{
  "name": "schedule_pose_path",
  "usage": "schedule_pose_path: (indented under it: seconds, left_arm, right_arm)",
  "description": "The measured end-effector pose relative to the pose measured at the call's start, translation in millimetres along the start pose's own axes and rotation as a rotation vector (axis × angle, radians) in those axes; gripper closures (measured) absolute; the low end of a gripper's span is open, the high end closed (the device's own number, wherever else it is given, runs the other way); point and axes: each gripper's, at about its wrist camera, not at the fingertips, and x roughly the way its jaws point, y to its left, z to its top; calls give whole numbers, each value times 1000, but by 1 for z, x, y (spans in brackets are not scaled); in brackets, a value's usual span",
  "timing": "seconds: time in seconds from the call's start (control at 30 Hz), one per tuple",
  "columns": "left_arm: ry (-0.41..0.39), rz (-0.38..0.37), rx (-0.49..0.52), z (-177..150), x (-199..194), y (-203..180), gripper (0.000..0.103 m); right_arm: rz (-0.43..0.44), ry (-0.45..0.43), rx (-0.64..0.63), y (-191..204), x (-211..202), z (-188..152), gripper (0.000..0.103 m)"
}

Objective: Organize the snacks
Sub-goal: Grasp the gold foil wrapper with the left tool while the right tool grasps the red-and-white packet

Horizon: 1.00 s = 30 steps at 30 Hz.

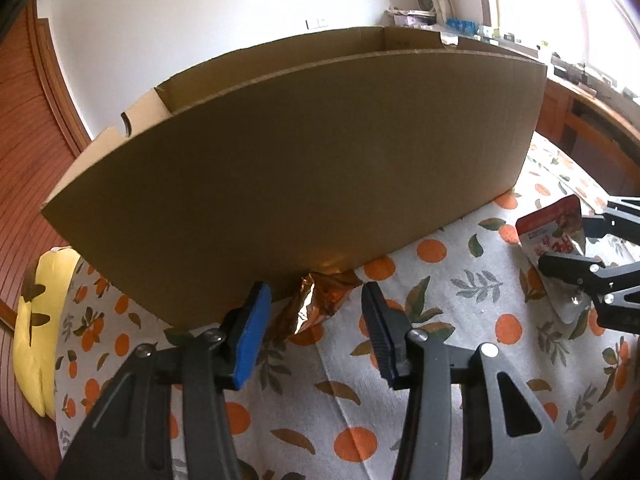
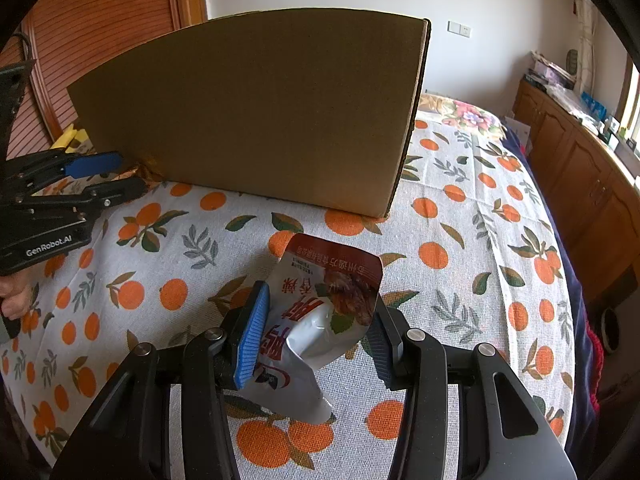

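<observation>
A crumpled gold foil snack packet (image 1: pixel 320 306) lies on the orange-print cloth against the foot of a big cardboard box (image 1: pixel 300 160). My left gripper (image 1: pixel 315 290) stands open around the packet's near end, with a thin gap at each blue pad. From the right wrist view, that left gripper (image 2: pixel 120 178) is at the far left by the box (image 2: pixel 260 120), the gold packet (image 2: pixel 139 169) at its tips. My right gripper (image 2: pixel 320 304) is shut on a white and red snack pouch (image 2: pixel 336 276), held just above the cloth. The pouch (image 1: pixel 552 232) and right gripper (image 1: pixel 584 246) show at the right edge.
The box's open top faces up, and its near wall hides the inside. A yellow object (image 1: pixel 36 320) lies at the cloth's left edge. A wooden cabinet (image 2: pixel 580 160) runs along the right. A hand (image 2: pixel 12 296) holds the left gripper.
</observation>
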Motion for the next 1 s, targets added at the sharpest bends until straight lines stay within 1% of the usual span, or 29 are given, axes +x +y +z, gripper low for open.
schedule_pose_path:
  seconds: [0.13,0.3,0.37,0.43,0.47,0.53,0.9,1.0]
  left_arm:
    - [21,4,12,0,6,-4,57]
    - [29,10,21,-1,10,-4,57]
    - [27,-2,22,0,10,-3,69]
    - [26,-16,20,0,9,-3,73]
    - [20,-10,23,0,8,-3,77]
    - [15,-3,27,-1,6,-3,81]
    - [-15,-27,-9,-10,-20,9,82]
    - [-16,-20,-5,-10,-27,6,82]
  right_arm:
    - [0,0,0,0,0,0,56]
    - [1,0,0,0,0,0,56]
    - [0,0,0,0,1,0,56]
    - [0,0,0,0,1,0,56]
    - [0,0,0,0,1,0,56]
    - [0,0,0,0,1,0,56]
    - [3,0,0,-1,1,0,56]
    - [17,0,-5,1,1,0,56]
